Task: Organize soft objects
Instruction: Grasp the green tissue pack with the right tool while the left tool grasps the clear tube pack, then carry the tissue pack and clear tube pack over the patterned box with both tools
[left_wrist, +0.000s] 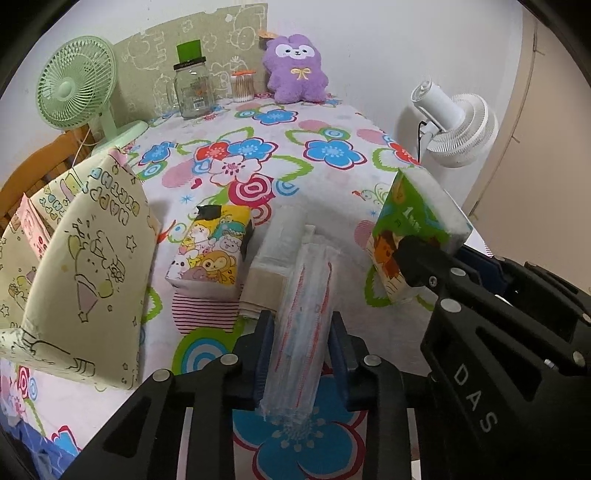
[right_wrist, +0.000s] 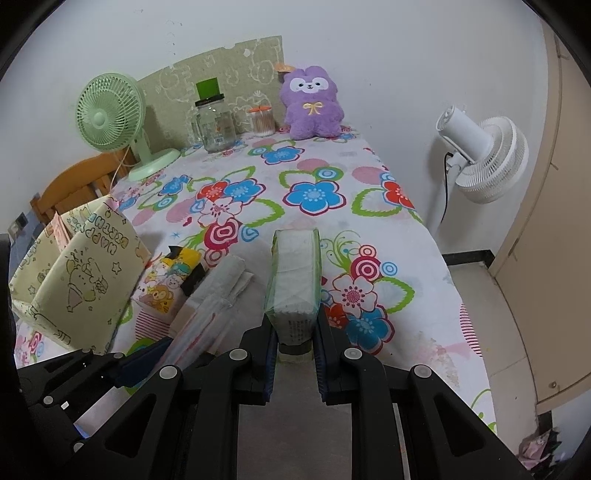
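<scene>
While the flower-print tablecloth (left_wrist: 325, 122) lies under everything, a clear plastic-wrapped white pack w/ red stripes (left_wrist: 299, 332) is pinched lengthwise betw. the left gripper (left_wrist: 301, 328) pads, near end sticking back past them. A green-wrapped white tissue pack (right_wrist: 293, 284) is clamped narrow betw. the right gripper (right_wrist: 293, 328) fingers, raised off the cloth. A cartoon-print yellow tissue pack (left_wrist: 210, 251) lies just beside an open cream cartoon-print paper box (left_wrist: 85, 266).

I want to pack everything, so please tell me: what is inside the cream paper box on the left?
The cream paper box opens away from the cameras. Only a pink packet shows inside, against its far wall. The near wall hides the bottom.
</scene>
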